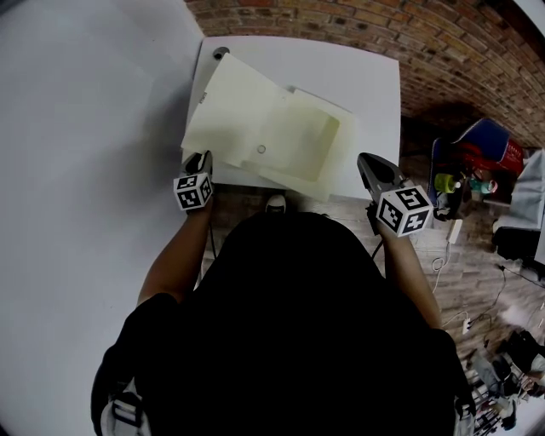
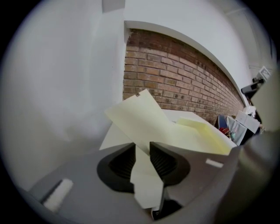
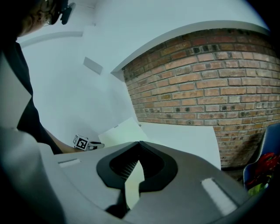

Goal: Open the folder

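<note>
**Both grippers clamped on the folder, cover up off the table**

Left gripper (image 2: 142, 151) first: its ribbed jaws are pinched onto a pale yellow sheet that runs right through the gap between them; that sheet is the front cover (image 2: 140, 116) of the folder (image 1: 294, 136), and it rises tilted away from the jaws, clear of the table (image 1: 362, 72); in the head view the left gripper (image 1: 201, 159) sits at the table's near-left corner, biting the cover's near edge

Over to the right gripper (image 3: 136, 168): jaws closed tight on a thin pale edge of the folder, the sheet standing on end between the pads; from above, the right gripper (image 1: 368, 163) holds at the table's near-right edge, on the folder's right-hand side

The folder itself spreads across the near half of the white table, partly open; the raised cover leans over the table's left side, the inner pocket part lies flat toward the middle, its near corner hanging just past the table's front edge

Beyond the table's far side runs a brick wall (image 1: 383, 25)
</note>
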The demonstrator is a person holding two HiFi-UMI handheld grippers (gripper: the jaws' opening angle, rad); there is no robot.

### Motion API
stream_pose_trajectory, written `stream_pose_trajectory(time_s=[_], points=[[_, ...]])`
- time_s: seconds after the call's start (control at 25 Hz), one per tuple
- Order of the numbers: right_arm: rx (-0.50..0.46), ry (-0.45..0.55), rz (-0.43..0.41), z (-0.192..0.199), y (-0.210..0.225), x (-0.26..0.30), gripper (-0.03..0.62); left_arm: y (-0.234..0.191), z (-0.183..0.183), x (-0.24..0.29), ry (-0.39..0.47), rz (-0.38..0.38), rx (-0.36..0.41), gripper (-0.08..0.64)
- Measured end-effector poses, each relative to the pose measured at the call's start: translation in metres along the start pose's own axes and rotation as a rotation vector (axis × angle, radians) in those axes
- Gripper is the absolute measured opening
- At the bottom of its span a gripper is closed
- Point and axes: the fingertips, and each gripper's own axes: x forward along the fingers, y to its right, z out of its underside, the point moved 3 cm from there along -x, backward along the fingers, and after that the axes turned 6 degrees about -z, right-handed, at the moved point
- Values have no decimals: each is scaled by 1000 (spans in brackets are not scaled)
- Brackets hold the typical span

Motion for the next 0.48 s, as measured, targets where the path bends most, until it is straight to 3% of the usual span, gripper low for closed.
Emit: stream_pose_trajectory(time_s=[0.48], points=[[-4,9,-12,1,-1,-12,0,9,1,-15,14,-13,-1,97]])
